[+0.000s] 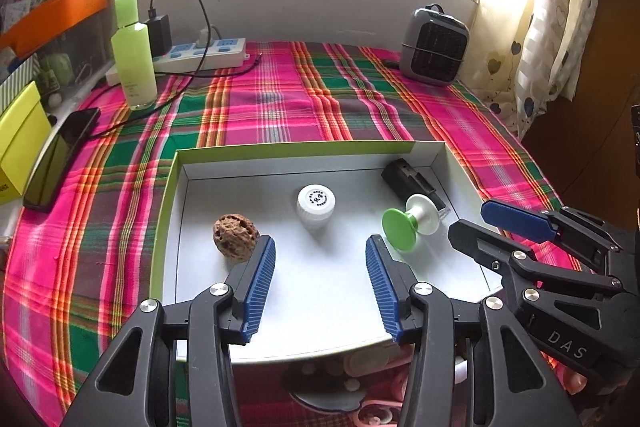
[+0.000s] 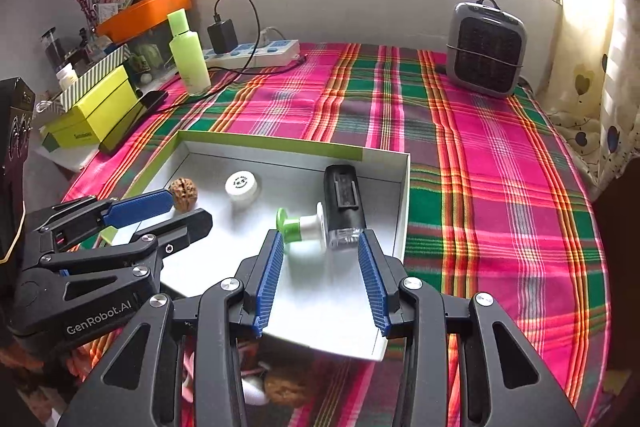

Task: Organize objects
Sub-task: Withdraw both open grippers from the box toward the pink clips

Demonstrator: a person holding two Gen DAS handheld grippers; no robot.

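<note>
Left gripper [image 1: 320, 247] spread; wrinkled brown walnut [image 1: 235, 236] beside.

In the box [image 1: 172, 195]: walnut [image 1: 235, 236] left, jar [image 1: 316, 203] centre, spool [image 1: 408, 221] right.

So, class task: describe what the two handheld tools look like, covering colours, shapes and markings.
Both the left tool and the right tool have black linkage arms with silver rivets and blue ribbed pads. White lettering reads "GenRobot.AI" on the left one and "DAS" on the right.
</note>
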